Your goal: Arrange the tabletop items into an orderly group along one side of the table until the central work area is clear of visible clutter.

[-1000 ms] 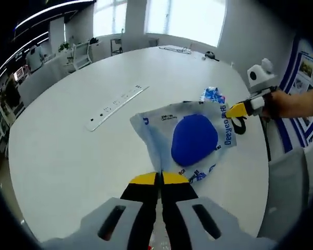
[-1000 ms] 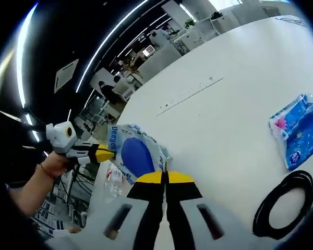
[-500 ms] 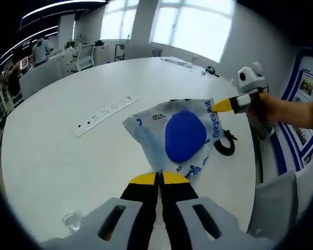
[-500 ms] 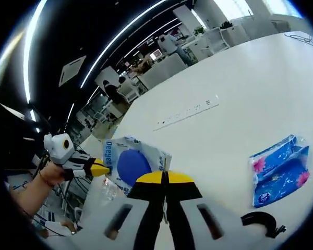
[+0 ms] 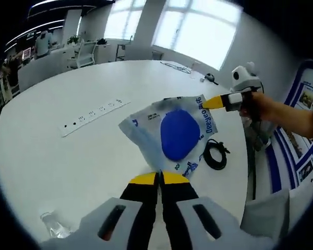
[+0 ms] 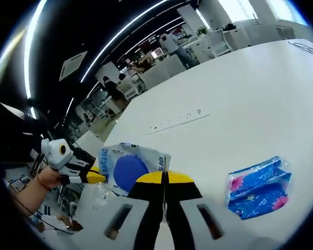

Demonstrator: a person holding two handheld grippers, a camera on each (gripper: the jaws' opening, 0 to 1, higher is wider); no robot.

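A clear plastic bag (image 5: 180, 133) with a round blue item inside hangs stretched above the white table (image 5: 68, 156). My left gripper (image 5: 159, 179) is shut on its near corner. My right gripper (image 5: 204, 103), held by a hand, is shut on the opposite printed corner. In the right gripper view the same bag (image 6: 128, 169) spans from my right gripper (image 6: 164, 178) to my left gripper (image 6: 96, 177). A blue tissue pack (image 6: 258, 187) lies on the table to the right. A coiled black cable (image 5: 215, 156) lies under the bag's right edge.
A long white power strip (image 5: 91, 114) lies on the table's left half, also seen as the power strip (image 6: 180, 120). A clear plastic bottle (image 5: 55, 225) lies near the front left edge. A thin cable (image 5: 177, 65) rests at the far edge. Chairs and desks stand beyond.
Both grippers stayed shut on the bag while the hands carried it across the table. The black cable came into the left gripper view, and the tissue pack dropped out of it.
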